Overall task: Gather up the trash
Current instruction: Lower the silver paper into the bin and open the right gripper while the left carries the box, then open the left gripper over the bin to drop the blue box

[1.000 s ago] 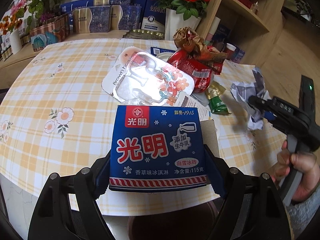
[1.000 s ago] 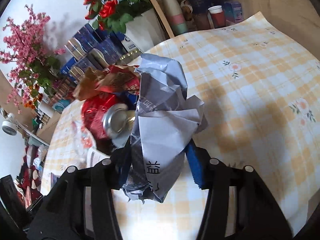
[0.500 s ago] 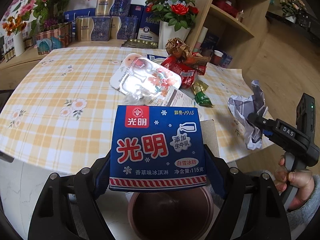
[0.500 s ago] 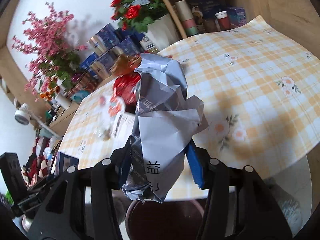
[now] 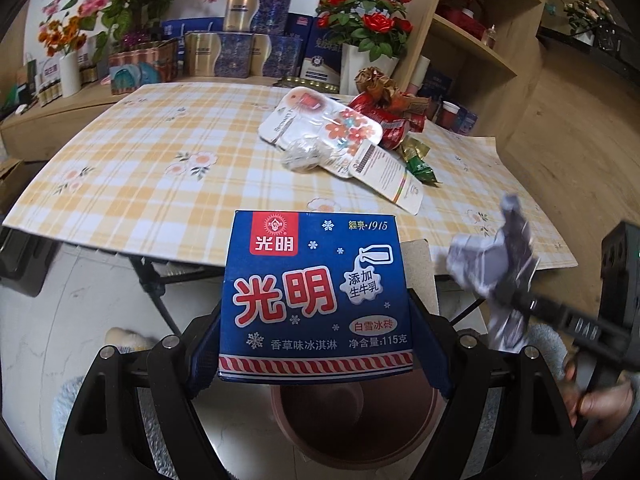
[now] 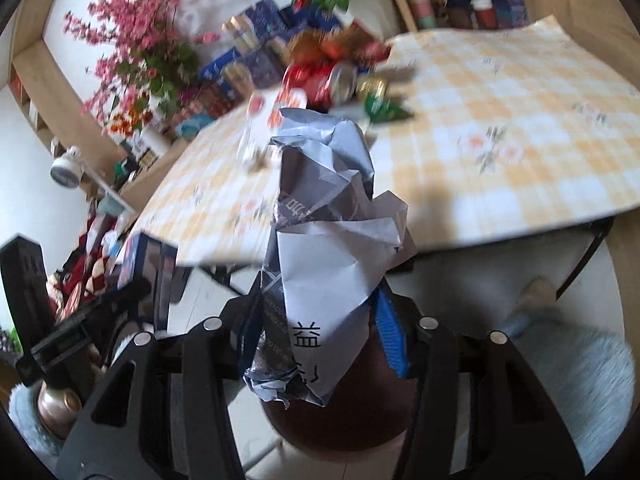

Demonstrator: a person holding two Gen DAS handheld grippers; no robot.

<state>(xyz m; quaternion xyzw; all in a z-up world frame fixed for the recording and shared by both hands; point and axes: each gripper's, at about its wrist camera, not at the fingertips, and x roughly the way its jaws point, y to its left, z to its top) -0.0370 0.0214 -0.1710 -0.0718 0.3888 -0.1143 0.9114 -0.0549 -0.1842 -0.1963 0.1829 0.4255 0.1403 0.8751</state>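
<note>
Left gripper (image 5: 316, 360) jaws grip ice-cream box (image 5: 316, 296), right gripper (image 6: 320, 344) jaws grip crumpled paper (image 6: 328, 248), both over bin (image 5: 356, 424), undropped; wrappers (image 5: 352, 136) left on counter (image 5: 160, 184).

Even, soft daylight throughout, no harsh glare. Left wrist view mostly sharp: crisp print on the ice cream box (image 5: 316, 296) at centre, motion smear on the crumpled paper (image 5: 492, 264) at right. Right wrist view heavily streaked across the upper half, checked surface (image 6: 500, 128) and pink blossoms (image 6: 136, 44) smeared; crumpled paper sharp at centre. Faint shadow on the surface right of the paper. Strong fisheye bending, dark vignette in every corner.
</note>
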